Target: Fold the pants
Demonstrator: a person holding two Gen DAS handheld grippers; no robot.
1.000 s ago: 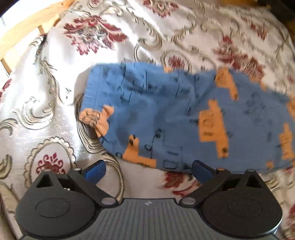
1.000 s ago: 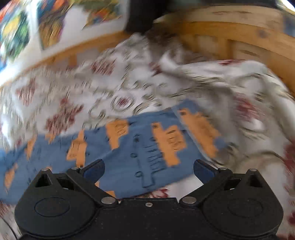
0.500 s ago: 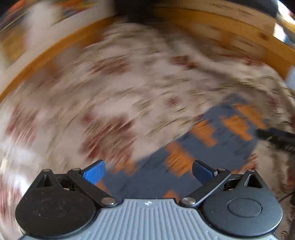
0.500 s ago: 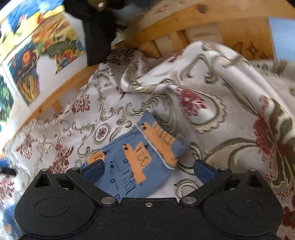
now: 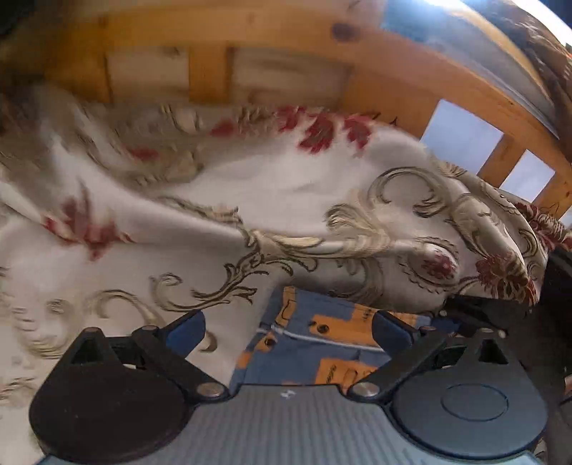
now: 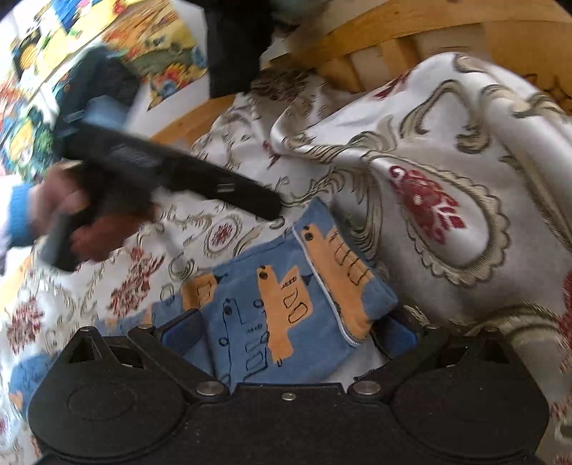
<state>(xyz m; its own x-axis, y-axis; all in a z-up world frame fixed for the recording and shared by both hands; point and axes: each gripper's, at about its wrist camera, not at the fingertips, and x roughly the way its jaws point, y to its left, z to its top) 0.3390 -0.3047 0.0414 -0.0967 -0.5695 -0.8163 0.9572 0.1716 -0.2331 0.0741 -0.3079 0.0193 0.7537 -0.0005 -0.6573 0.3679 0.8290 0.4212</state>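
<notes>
The blue pants with orange print lie on a floral bedspread, their white-stitched hem end toward 1 o'clock in the right wrist view. The right gripper has its fingers spread wide, straddling this end: the blue fabric fills the gap between them, with one pad at 9 o'clock and the other at 3 o'clock by the hem corner. The left gripper also stands wide apart, the pants lying between its fingers toward the 3 o'clock pad. A raised fold of bedspread overhangs at 12 o'clock before a wooden bed frame. A hand grips the left tool at 9 o'clock in the right view.
</notes>
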